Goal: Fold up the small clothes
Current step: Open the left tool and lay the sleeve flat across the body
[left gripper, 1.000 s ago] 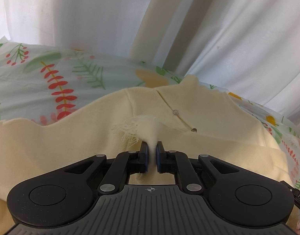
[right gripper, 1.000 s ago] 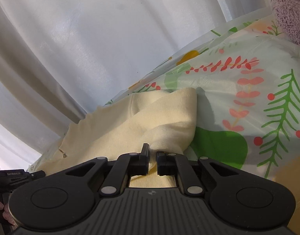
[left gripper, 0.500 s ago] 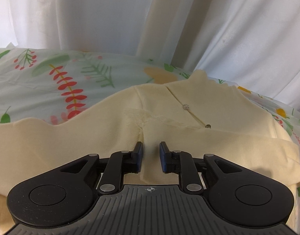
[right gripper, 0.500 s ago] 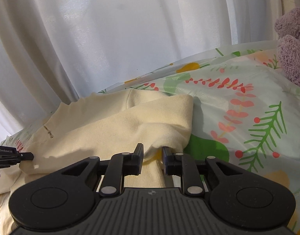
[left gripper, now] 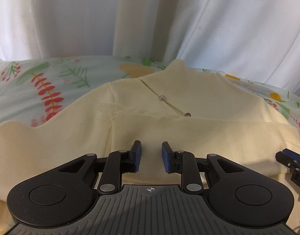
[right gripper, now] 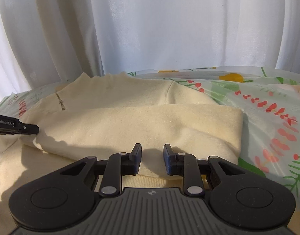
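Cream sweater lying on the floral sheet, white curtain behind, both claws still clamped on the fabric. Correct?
Not quite. Neither claw is clamped: the left claw in the left wrist view and the right claw in the right wrist view each have their jaws apart, having just let go, and the fabric lies loose between them. The cream sweater does lie on the floral sheet, with the white curtain behind.
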### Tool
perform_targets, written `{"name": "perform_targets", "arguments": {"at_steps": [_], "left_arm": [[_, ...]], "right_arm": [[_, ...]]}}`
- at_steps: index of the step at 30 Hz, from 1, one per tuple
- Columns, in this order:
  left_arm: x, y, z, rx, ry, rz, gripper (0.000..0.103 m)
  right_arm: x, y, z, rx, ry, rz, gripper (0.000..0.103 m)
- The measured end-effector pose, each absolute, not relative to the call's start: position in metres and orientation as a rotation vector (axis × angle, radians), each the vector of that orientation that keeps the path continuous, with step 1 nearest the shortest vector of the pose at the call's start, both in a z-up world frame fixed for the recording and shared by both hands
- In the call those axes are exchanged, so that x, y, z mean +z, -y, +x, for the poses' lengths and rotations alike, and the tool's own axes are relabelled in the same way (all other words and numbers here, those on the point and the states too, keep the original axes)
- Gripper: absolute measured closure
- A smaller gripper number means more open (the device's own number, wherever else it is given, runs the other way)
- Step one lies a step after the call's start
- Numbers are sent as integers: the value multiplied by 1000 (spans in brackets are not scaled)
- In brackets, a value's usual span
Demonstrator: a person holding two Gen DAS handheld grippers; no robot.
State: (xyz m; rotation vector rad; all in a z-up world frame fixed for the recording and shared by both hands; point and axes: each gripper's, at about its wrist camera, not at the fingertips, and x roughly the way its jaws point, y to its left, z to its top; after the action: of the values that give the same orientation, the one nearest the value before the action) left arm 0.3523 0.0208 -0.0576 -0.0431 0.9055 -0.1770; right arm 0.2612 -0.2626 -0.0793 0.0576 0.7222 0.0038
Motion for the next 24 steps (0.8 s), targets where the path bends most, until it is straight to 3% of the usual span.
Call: {"name": "perform_targets", "arguments": {"at_steps": [7,9,11,13,14,19,23,24], "left_arm": [[-59,-21,362,-153,-886,-81,68],[-53,-28,354,-144,-905,-142,56],[-49,-38,341,-154,-893,-206,48],[-48,-47,329,-148,-889,-248,46],[-49,-49,327,-146,-896,-253,44],[-52,-44,320,-151,-892,-162,42],[-46,-67,305,-122,-909,-279,35],[-44,-83,298,-102,-900,-348,30]], "right_arm": [[-82,255,276,-35,-702,-54,83],[-78,255,275,-34,-717,-25,81],[-72,255,266,-10,-724,26,73],[-70,250,252,13,-689,42,56],[-70,247,247,11,-679,23,54],[-84,240,247,5,-692,-9,53],[-77,241,249,-2,-728,19,53],[-74,242,246,1,-733,38,57]]}}
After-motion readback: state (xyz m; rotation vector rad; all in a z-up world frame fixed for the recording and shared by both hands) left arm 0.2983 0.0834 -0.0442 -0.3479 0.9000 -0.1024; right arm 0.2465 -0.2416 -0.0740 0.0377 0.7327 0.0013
